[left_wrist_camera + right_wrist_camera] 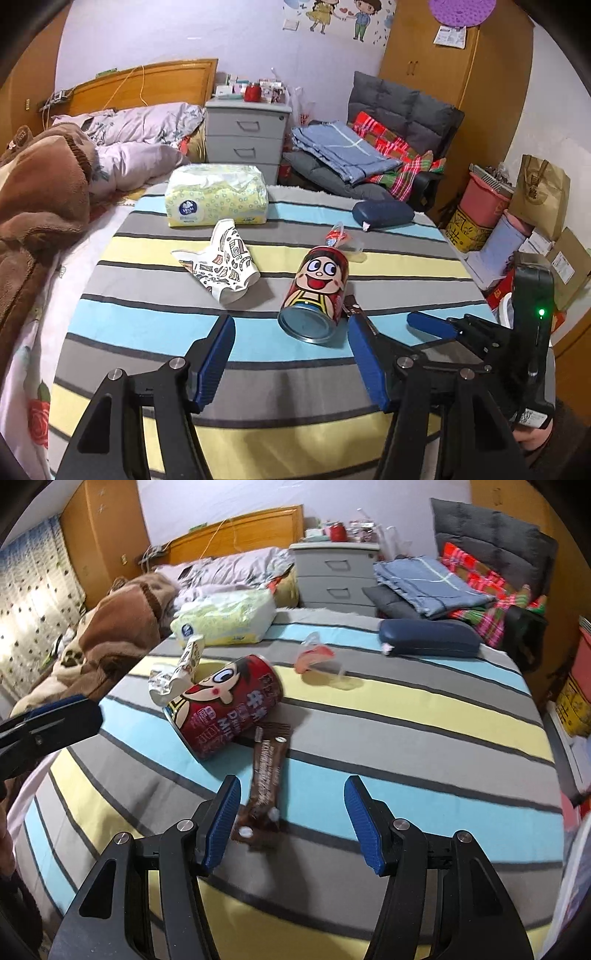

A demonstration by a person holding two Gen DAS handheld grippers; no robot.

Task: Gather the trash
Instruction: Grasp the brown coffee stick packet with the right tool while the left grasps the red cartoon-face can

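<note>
Both grippers, left (291,354) and right (291,818), are held open and empty above striped bedding (147,317). Red can (316,295) is laid sideways, base nearest left gripper. Brown wrapper (264,786), lengthwise toward right gripper, is partly blurred, its lettering unreadable.

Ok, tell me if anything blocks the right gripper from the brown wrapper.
Nothing visible does. The brown wrapper lies flat on the striped blanket just ahead of the open right gripper; the red can lies beyond it.

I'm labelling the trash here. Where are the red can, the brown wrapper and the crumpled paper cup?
red can (318,291), left wrist view, on its cartoon-printed side.
brown wrapper (266,775), right wrist view, mid-length.
crumpled paper cup (221,262), left wrist view, patterned wall.
</note>
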